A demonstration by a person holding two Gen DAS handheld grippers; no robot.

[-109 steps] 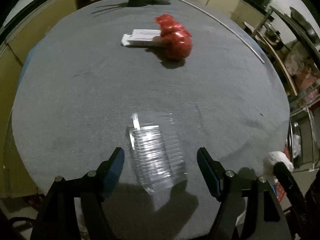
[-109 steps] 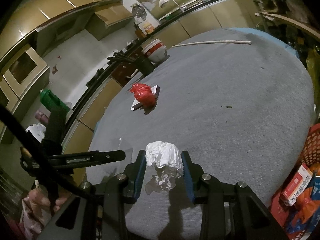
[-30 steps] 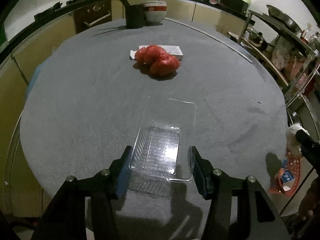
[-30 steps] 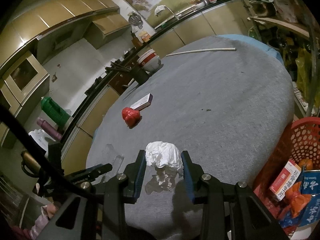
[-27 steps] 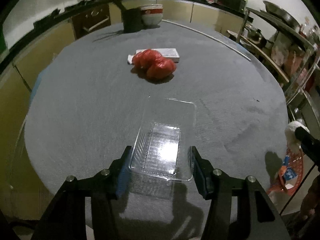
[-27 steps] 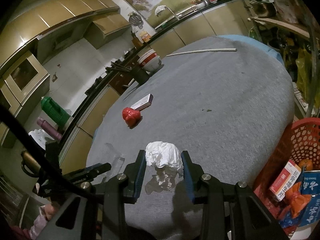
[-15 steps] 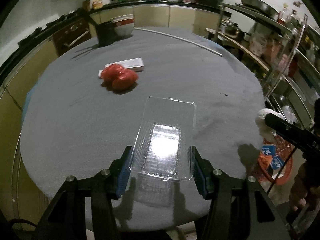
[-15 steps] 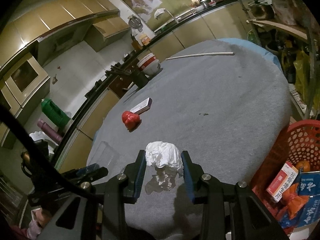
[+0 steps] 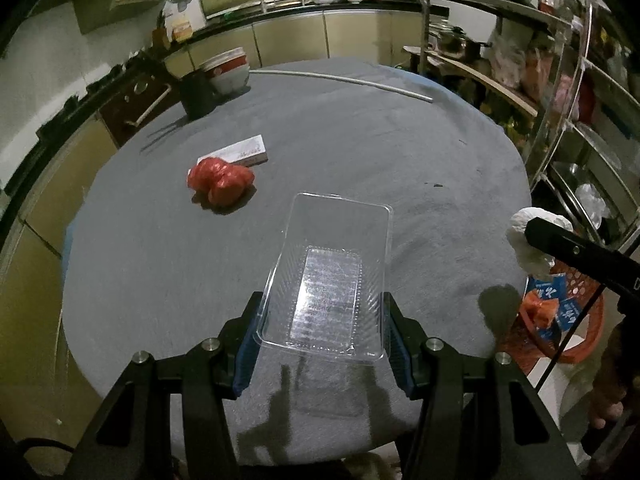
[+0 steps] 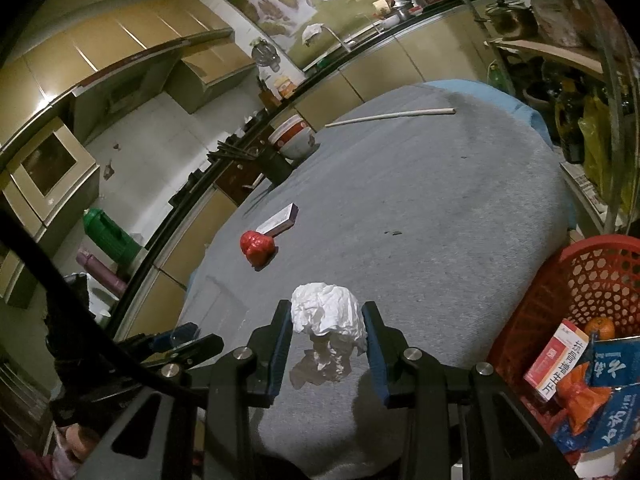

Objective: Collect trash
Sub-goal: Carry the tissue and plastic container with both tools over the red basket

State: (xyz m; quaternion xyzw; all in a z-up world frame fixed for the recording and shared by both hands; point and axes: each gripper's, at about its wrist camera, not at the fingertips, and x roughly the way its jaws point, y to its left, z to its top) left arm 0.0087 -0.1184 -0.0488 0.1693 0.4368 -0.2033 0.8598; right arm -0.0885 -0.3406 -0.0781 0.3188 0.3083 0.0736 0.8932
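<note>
Left gripper (image 9: pixel 322 334): clamped on both long sides of a clear plastic tray (image 9: pixel 330 276), blue pads pressed against its walls; the tray juts forward, open side up, held above the near edge of the surface (image 9: pixel 400 152).
Left gripper pose: level, pointing across the surface toward its far edge, black arms splayed at the bottom of the left wrist view.
Right gripper (image 10: pixel 328 334): pinching a crumpled white tissue (image 10: pixel 330 314) between its blue pads, a loose tail of paper hanging below the wad.
Right gripper pose: over the near right edge of the surface, aimed toward the far left; in the left wrist view it shows as a dark bar at the right edge with the white wad at its tip.
Red basket (image 10: pixel 592 276): just off the right edge of the surface and lower than it, holding a red-and-white box, blue cartons, an orange bag and an orange fruit.
Red bag (image 9: pixel 220 178): bunched on the left half of the surface, touching a flat white box (image 9: pixel 244 152) behind it.
Far left edge: a stack of bowls (image 9: pixel 228 70) beside a dark cup (image 9: pixel 196 94).
Far edge: a long pale stick (image 9: pixel 348 80) lies along it.
</note>
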